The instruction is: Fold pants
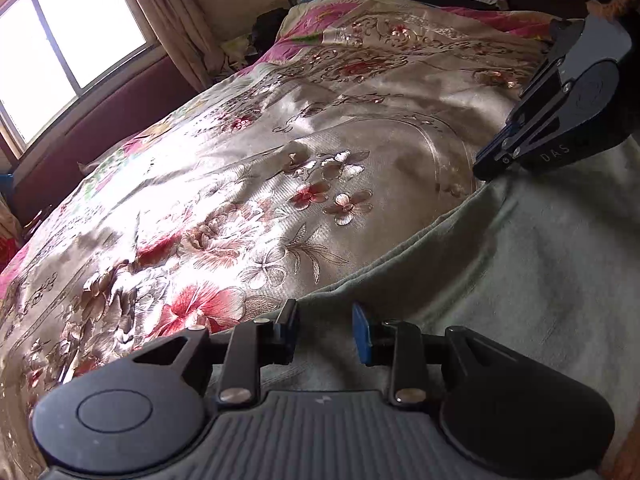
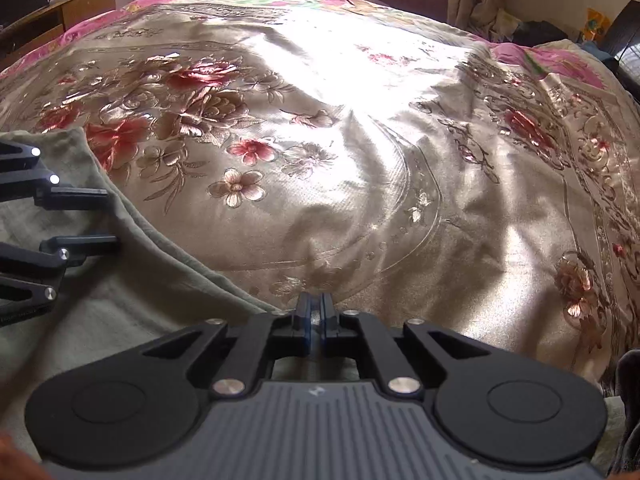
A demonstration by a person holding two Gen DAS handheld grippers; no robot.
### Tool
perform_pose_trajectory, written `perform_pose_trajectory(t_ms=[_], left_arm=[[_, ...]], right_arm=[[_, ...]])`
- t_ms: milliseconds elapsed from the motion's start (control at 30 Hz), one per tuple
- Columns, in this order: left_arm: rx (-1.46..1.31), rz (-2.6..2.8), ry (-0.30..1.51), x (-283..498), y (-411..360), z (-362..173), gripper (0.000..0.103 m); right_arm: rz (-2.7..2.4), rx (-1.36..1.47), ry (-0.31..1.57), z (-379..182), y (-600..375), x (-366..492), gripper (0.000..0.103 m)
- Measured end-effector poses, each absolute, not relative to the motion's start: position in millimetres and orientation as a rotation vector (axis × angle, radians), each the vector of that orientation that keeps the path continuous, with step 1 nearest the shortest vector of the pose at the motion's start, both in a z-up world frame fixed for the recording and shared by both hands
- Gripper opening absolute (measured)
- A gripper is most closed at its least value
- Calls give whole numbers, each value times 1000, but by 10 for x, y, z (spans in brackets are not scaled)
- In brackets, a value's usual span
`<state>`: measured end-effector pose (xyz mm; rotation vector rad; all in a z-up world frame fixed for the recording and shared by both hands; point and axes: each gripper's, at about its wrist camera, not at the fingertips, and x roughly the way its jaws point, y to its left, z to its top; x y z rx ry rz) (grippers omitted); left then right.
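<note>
The soft, limp grey-green cotton pants [image 1: 500,272] want edge grips: right gripper [image 2: 316,312] pinches their hem; left gripper [image 1: 326,332] gapes just above.

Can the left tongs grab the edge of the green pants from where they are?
Probably yes: the left tongs stand open right over the pants near their edge, and nothing lies between.

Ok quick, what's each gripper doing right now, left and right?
Left gripper: open, jaws apart over the grey-green pants, gripping nothing.
Right gripper: shut at the pants' edge; whether cloth is pinched cannot be told.
</note>
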<state>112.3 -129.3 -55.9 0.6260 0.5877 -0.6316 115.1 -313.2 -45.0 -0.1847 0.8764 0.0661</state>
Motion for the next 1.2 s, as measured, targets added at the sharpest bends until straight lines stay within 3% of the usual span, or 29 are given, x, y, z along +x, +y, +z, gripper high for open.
perform_pose_trajectory(t_ms=[167,333,567,800,967,1200], left_arm=[[645,-689,538,679,-1173,-489,46],[693,-740,565,351,-1240,-647,46],[682,-713,565,202,-1200,-529,47],[664,-709,572,10,-1165,-518,48],[655,-716,579,-71,-1122,-493,49],[642,-726,579,-75,-1146,-483,49]], right_arm=[[29,-164,817,-269,-3346,476,8],[-128,-119,912,-516,-3759,211,8],[-352,213,824,-259,-4433,-308,10],[-457,513,780,-359,-4799,-683,12],[-450,582,730,-298,-4830,-804,20],[-383,742,745,-384,-4796,-729,40]])
